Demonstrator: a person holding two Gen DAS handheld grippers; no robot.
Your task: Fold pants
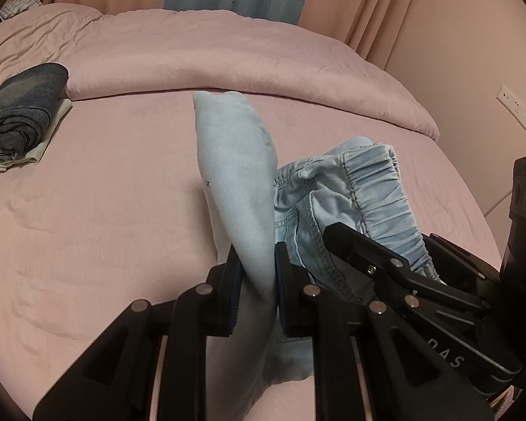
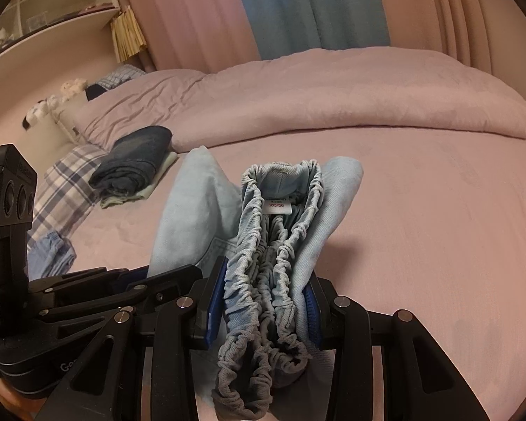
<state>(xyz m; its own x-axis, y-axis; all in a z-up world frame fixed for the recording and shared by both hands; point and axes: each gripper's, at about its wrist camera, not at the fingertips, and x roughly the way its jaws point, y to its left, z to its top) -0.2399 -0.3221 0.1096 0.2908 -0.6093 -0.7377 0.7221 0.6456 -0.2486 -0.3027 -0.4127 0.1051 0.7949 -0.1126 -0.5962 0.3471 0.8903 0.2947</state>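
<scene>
Pale-blue pants [image 2: 263, 245] held above pink bed [image 1: 105, 193]: right gripper [image 2: 263, 301] pinches bunched waistband, left gripper [image 1: 256, 291] pinches leg fold beside it. Best: lower together, keep edges aligned.

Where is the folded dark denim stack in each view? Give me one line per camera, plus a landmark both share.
Left wrist: the dark denim stack lies at the far left edge on the pink bed, left of the left claw.
Right wrist: the stack sits left of centre, beyond the right claw.
Shared landmark: the rolled edge of the pink duvet beside the stack.
</scene>
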